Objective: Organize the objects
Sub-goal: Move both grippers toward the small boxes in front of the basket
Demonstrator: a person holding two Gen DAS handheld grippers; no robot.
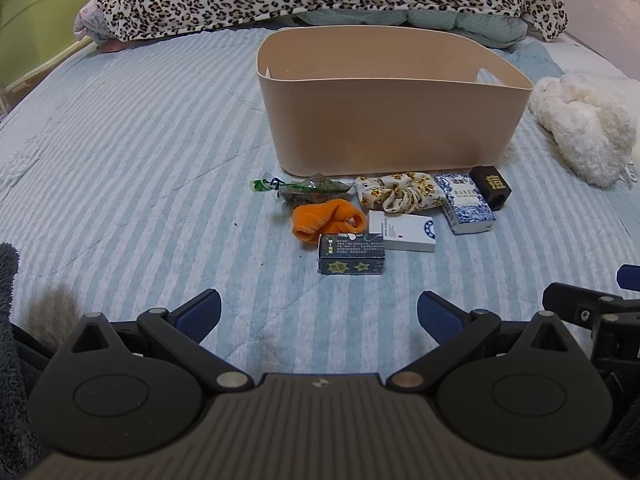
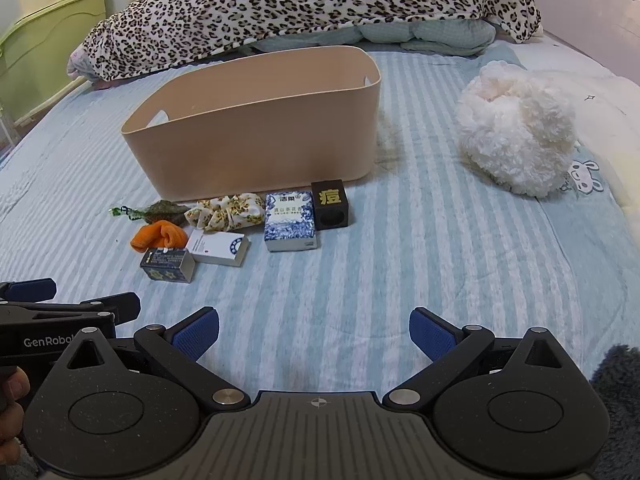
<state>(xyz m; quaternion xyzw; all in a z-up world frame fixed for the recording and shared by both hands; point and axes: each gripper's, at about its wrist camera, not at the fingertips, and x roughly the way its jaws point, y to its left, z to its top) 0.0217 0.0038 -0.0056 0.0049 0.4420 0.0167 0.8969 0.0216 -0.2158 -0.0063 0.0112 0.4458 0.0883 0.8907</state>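
On striped quilt (image 1: 140,152) — smooth oval bin (image 1: 392,120)

Right tongs (image 2: 314,334) spread wide above striped bed (image 2: 400,280), beige bin (image 2: 256,136) behind small boxes, orange cloth (image 2: 159,235), floral scrunchie (image 2: 226,210), fluffy white plush (image 2: 516,136), leopard blanket (image 2: 312,4) beyond

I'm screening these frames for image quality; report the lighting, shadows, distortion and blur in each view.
Left wrist view: soft, even light; fisheye bends the beige bin rim and the striped bedspread; corners vignette dark; the open left tool looks slightly soft up close. Right wrist view: same diffuse light, a faint shadow beside the bin, small boxes sharp, stripes curving outward, no glare on the open right tool.
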